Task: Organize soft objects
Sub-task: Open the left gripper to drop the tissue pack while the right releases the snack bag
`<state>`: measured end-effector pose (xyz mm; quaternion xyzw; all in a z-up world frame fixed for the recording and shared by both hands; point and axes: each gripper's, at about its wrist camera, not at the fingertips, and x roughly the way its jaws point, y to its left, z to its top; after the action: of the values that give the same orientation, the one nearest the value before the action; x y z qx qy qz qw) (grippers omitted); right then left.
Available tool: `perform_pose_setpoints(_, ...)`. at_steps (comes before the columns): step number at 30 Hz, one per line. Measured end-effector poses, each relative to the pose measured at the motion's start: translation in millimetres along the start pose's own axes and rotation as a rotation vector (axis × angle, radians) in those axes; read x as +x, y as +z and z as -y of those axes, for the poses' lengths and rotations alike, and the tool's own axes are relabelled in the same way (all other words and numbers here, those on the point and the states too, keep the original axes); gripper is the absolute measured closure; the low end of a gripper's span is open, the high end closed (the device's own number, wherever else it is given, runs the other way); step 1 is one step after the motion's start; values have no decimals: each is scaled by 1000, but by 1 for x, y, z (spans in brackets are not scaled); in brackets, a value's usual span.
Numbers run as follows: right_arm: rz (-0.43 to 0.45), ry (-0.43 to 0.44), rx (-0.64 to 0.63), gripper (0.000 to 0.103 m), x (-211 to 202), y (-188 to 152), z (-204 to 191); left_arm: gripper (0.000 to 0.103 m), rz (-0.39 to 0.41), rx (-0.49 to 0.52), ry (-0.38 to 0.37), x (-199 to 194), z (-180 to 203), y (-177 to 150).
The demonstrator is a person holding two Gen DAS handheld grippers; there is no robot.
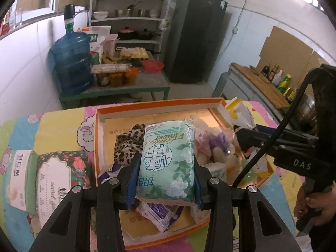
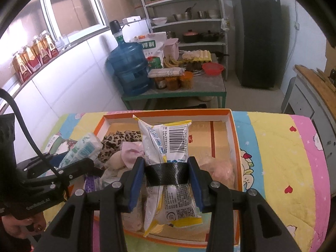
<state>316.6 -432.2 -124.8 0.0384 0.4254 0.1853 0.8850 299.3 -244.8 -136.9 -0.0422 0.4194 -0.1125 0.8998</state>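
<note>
My left gripper (image 1: 166, 161) is shut on a green soft tissue pack (image 1: 168, 157) printed "Flower", held above the orange-rimmed cardboard box (image 1: 159, 104). My right gripper (image 2: 166, 163) is shut on a white-and-yellow barcoded packet (image 2: 170, 138), also over the box (image 2: 168, 111). Each gripper shows in the other view: the right gripper (image 1: 241, 134) at the right, the left gripper (image 2: 92, 163) at the left with the tissue pack (image 2: 84, 147). In the box lie a leopard-print cloth (image 1: 128, 142), a plush toy (image 1: 218, 145) and purple-white packets (image 1: 159, 212).
Two tissue packs, a floral one (image 1: 61, 168) and a green-white one (image 1: 21, 174), lie left of the box on the cartoon-print tablecloth (image 2: 273, 147). Beyond stands a low green table (image 2: 174, 93) with a water jug (image 2: 130, 69), then shelves and a dark fridge (image 2: 256, 33).
</note>
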Motion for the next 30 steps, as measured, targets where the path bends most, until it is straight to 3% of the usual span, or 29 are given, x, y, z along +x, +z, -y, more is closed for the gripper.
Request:
perform_pose_setpoints(7,-27,7,14,61,16,-2,5,60,-41,9,23,20,1,-6)
perform_pose_setpoints(18,-38,7,22,60,29,-2,9,57,-47,-3,-1,31,0,-9)
perform_pose_setpoints(24,-38,-2,-14,48,30,-4,5,43,-81,-26,-11,39,-6,-6)
perform_pose_setpoints(30,-10,-13,-22,48,21,-2,4,37,-50,-19,-12,33,-6,-7)
